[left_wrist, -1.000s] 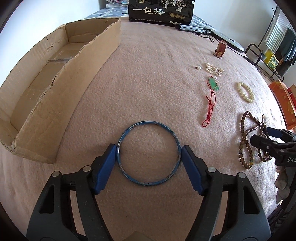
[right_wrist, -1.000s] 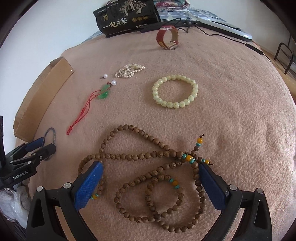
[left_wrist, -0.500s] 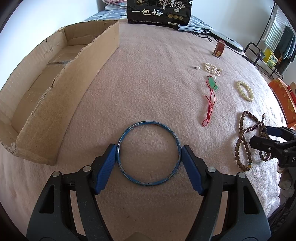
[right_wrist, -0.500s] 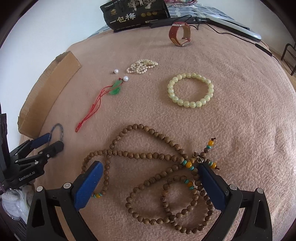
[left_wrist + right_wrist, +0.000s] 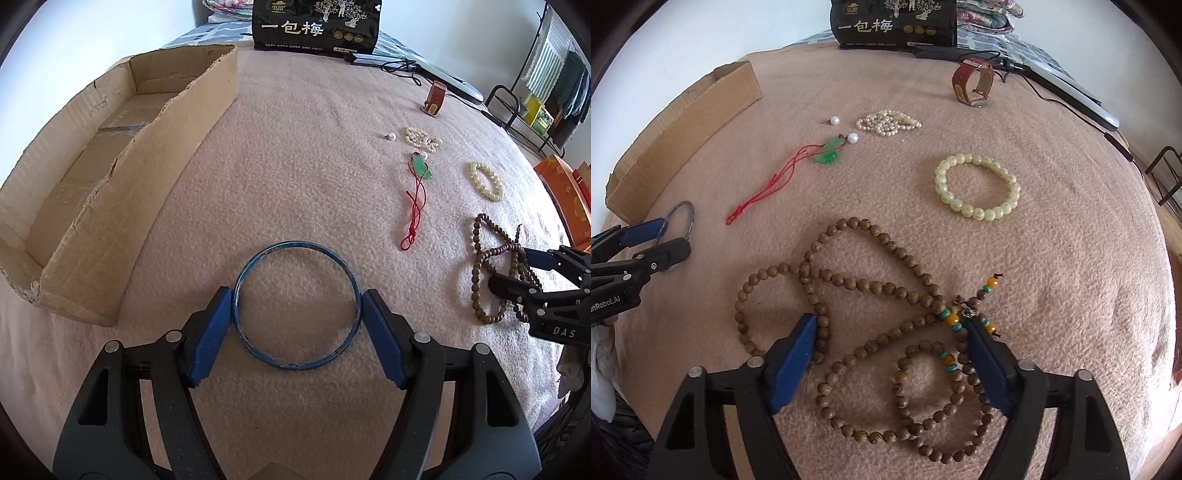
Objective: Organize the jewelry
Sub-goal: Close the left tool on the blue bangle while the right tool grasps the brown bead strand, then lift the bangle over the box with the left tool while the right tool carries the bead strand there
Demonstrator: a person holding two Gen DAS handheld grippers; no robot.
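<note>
Closing in from their widest spread, the right gripper (image 5: 890,354) jaws have just been narrowing around the wooden bead necklace (image 5: 871,332); its strands are lying between the blue pads, which are nudging the outer beads without yet bunching them, so I judge the grasp is only beginning. Meanwhile the left gripper (image 5: 295,325) is staying put, its ribbed pads pressing both sides of the blue bangle (image 5: 297,304), which is resting flat on the blanket. That suggests both pieces are about to be lifted toward the cardboard box (image 5: 110,177), standing open at the left edge.

Further out, the necklace is sprawling in loose loops of grained brown beads with orange and turquoise accents. Beyond it, a pale green bead bracelet (image 5: 977,192), a red cord pendant (image 5: 798,166) with a green stone, and a heap of pearls (image 5: 888,123) are lying well apart on the fuzzy pink blanket (image 5: 1052,277).
</note>
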